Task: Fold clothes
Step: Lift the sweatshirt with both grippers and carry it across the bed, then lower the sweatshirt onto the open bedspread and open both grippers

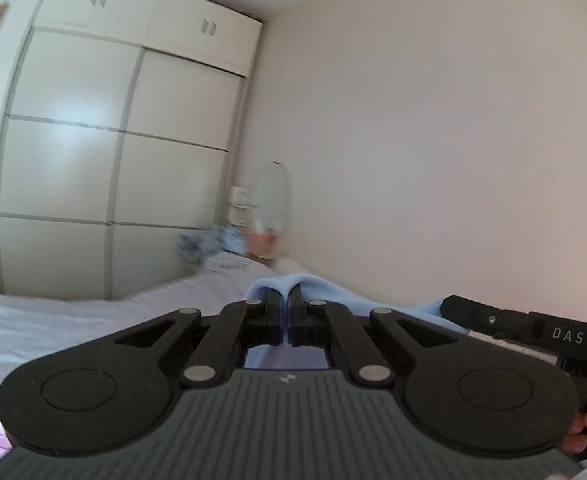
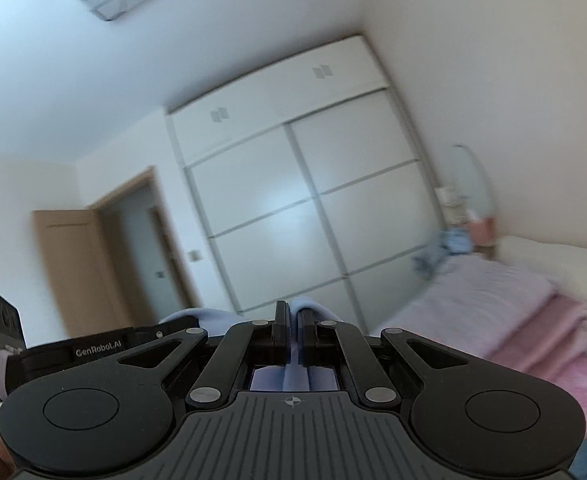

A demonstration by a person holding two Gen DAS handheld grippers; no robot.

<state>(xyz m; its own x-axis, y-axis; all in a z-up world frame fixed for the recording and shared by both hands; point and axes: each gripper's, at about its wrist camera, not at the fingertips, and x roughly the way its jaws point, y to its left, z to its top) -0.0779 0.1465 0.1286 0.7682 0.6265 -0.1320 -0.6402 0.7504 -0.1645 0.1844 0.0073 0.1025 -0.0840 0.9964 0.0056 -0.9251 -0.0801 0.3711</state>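
Pale-blue garment, seemingly soft and light, was pinched at its edge by both the left gripper and right gripper.

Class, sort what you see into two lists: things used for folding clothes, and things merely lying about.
In use: light blue garment, left gripper, right gripper, both shut on it.
Lying about: wardrobe, door, crumpled blue clothes, pink blanket.
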